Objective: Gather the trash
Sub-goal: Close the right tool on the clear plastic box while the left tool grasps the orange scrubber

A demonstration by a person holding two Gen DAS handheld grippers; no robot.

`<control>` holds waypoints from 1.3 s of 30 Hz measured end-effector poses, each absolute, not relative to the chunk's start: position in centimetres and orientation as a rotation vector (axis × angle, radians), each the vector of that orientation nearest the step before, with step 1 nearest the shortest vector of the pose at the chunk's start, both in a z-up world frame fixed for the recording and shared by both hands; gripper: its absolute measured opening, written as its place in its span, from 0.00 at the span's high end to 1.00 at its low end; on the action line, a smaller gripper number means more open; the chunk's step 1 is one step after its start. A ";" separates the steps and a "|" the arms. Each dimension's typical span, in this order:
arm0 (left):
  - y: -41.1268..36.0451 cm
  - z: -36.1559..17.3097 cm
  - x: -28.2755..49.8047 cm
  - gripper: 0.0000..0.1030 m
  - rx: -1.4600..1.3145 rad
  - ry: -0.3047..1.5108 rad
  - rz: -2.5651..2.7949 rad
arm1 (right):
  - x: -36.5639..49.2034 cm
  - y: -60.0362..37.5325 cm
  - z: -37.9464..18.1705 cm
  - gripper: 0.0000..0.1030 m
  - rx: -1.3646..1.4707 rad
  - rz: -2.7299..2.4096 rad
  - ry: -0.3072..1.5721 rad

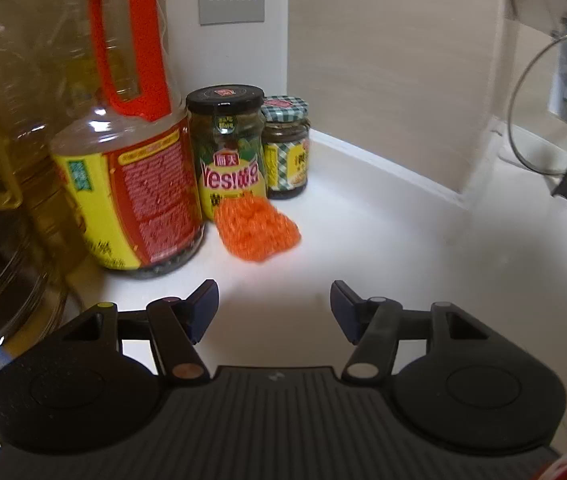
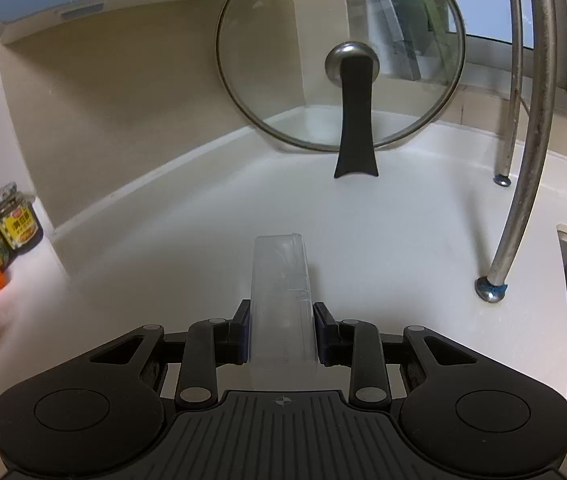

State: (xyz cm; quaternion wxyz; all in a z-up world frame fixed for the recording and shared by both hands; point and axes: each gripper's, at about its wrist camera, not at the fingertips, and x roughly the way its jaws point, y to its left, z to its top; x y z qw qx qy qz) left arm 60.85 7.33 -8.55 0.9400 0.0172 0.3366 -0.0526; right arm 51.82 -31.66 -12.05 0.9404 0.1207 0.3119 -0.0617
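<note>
- My right gripper has its pads against both long sides of a clear plastic box that lies on the white counter, its far end pointing toward the glass lid leaning in the corner.
- The box looks thin-walled and empty, so I judge it very light, smooth and a bit slick. Too hard a squeeze would likely bow or crack the walls.
- The pinch sits near the box's close end. I'd prefer a hold nearer the middle so the far end does not droop or swing out.
- My left gripper is spread wide and holds nothing, aimed at an orange mesh wad lying against the jar beside the oil bottle.
- The wad looks soft, springy and almost weightless. I'd take it across its middle and close well down, as mesh compresses a lot before it grips.
</note>
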 end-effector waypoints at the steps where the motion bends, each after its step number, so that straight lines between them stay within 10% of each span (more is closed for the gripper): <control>1: 7.2 -8.6 61.5 0.40 0.033 0.685 -0.100 | 51.8 -31.7 -11.9 0.70 0.252 -0.128 0.634; 23: 4.9 -11.7 69.8 0.36 0.105 0.669 0.012 | 50.5 -33.5 -11.1 0.70 0.306 -0.184 0.614; 31: 4.9 -12.1 69.0 0.65 0.141 0.632 0.014 | 49.7 -33.5 -10.9 0.70 0.320 -0.178 0.605; 39: 5.2 -10.9 65.4 0.70 0.143 0.614 -0.005 | 48.5 -33.5 -10.4 0.70 0.343 -0.143 0.588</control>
